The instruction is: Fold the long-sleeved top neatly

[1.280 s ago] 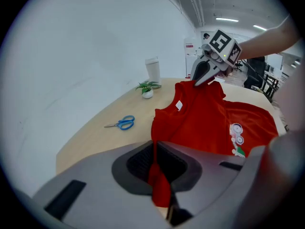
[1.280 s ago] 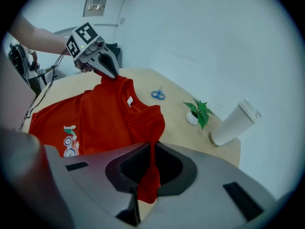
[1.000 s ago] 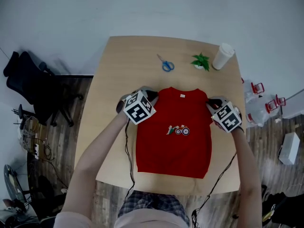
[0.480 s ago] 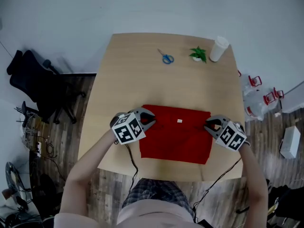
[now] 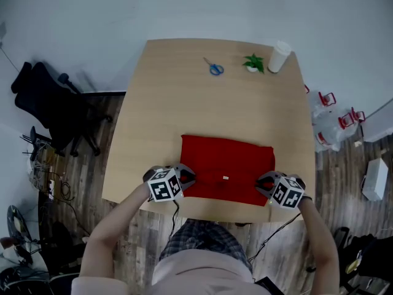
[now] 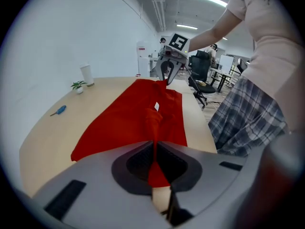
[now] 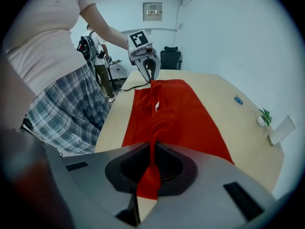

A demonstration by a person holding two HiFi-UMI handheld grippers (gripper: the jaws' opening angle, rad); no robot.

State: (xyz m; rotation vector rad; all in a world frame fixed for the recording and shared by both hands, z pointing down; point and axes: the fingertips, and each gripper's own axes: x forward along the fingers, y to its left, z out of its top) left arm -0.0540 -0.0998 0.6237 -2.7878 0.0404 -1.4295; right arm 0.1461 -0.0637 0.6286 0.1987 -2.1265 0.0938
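The red long-sleeved top [image 5: 228,165] lies folded in half as a wide band near the table's front edge, its white neck label [image 5: 225,178] facing up at the near side. My left gripper [image 5: 186,179] is shut on the top's near-left corner, and red cloth [image 6: 155,151] runs pinched between its jaws. My right gripper [image 5: 264,185] is shut on the near-right corner, with cloth [image 7: 151,168] clamped the same way. Each gripper view shows the other gripper [image 6: 167,73] [image 7: 148,70] at the far end of the red top.
On the wooden table [image 5: 184,103], blue scissors [image 5: 214,69], a small green plant [image 5: 252,63] and a white cup [image 5: 279,56] stand at the far edge. A black office chair [image 5: 49,106] is left of the table. The person's plaid skirt [image 5: 199,238] is against the near edge.
Both grippers have pulled the top's shoulders toward the near table edge, folding the collar half over the lower half. The printed picture on the chest is now hidden.
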